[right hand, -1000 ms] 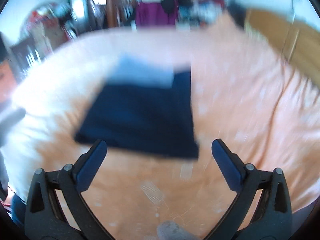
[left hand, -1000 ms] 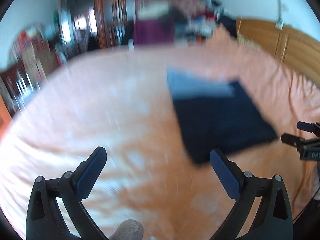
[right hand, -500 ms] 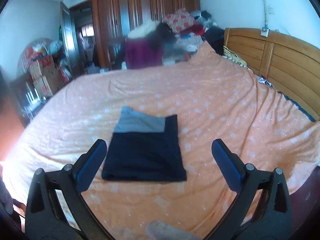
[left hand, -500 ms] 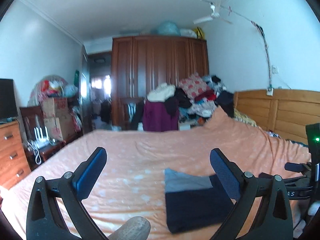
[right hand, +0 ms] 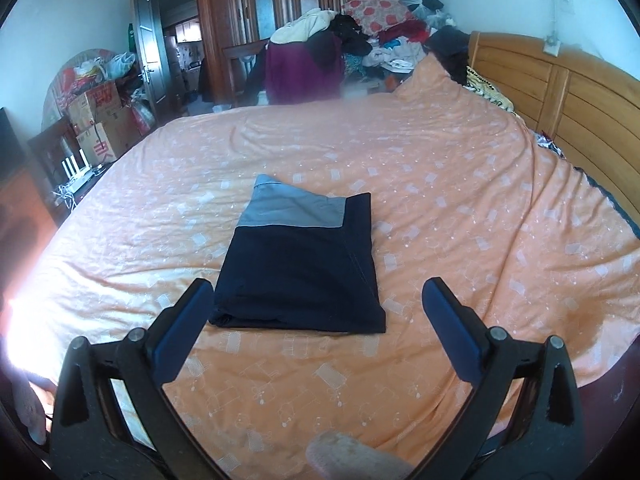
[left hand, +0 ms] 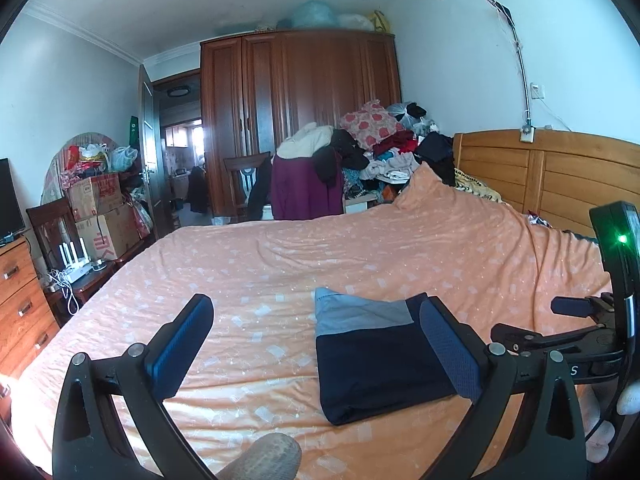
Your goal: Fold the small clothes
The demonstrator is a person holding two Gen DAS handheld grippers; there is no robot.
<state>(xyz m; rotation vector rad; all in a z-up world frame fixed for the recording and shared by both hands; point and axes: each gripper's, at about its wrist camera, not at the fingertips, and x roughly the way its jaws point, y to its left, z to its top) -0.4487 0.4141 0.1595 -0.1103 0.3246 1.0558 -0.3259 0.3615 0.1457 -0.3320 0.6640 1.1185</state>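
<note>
the folded garment (right hand: pixel 298 264), dark navy with a grey band at its far end, lay flat on the orange bedspread (right hand: pixel 460 208), at the centre of the right wrist frame and at lower right of centre in the left wrist frame (left hand: pixel 376 356). it looked already folded into a neat rectangle, several layers thick, with a rolled fold at the near edge. it seemed light, soft and limp, likely to sag and unfold if lifted by one corner; the fabric looked matte rather than slippery. a sound hold would probably pinch all layers at the near folded edge, one corner to each tool. the right hand-held gripper (right hand: pixel 318 328) stood wide apart and empty above the bed, just short of the near edge. the left hand-held gripper (left hand: pixel 316 346) was also spread wide, holding nothing, its right finger overlapping the garment's side in view.
</note>
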